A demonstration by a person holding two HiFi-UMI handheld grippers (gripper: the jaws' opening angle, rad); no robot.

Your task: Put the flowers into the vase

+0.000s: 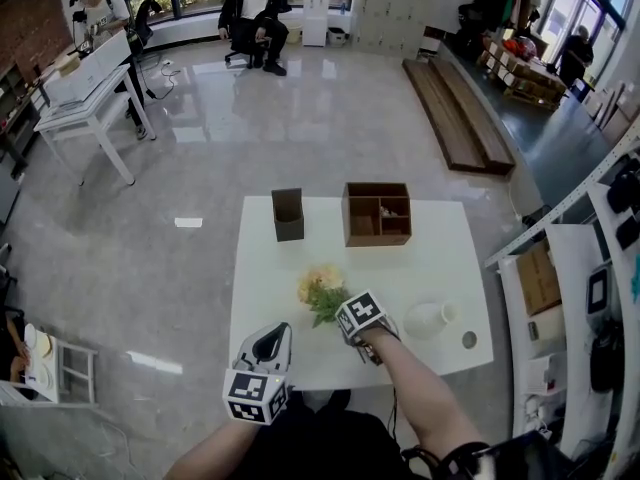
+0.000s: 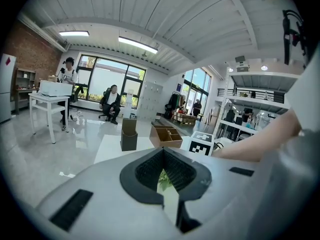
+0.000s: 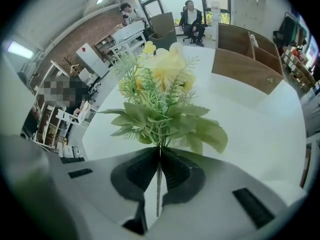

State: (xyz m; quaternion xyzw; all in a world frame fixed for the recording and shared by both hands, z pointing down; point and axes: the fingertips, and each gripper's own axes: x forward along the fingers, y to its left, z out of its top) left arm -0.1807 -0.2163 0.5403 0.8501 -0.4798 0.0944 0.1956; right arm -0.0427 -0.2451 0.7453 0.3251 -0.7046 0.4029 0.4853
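Note:
A bunch of yellow flowers with green leaves (image 1: pixel 319 290) lies over the middle of the white table (image 1: pixel 440 253). My right gripper (image 1: pixel 340 314) is shut on its stem. In the right gripper view the stem runs between the closed pads and the flowers (image 3: pixel 160 91) stand just past my right gripper (image 3: pixel 160 151). A white vase (image 1: pixel 428 319) sits on the table to the right of that hand. My left gripper (image 1: pixel 277 332) hovers at the table's front edge, left of the flowers, shut with nothing held. In its own view, green leaves (image 2: pixel 164 180) show behind my left gripper (image 2: pixel 163 151).
A brown wooden compartment box (image 1: pixel 378 213) and a dark square holder (image 1: pixel 288 214) stand at the table's far side. A small round object (image 1: pixel 469 340) lies near the front right corner. People sit far off across the room by a white desk (image 1: pixel 85 98).

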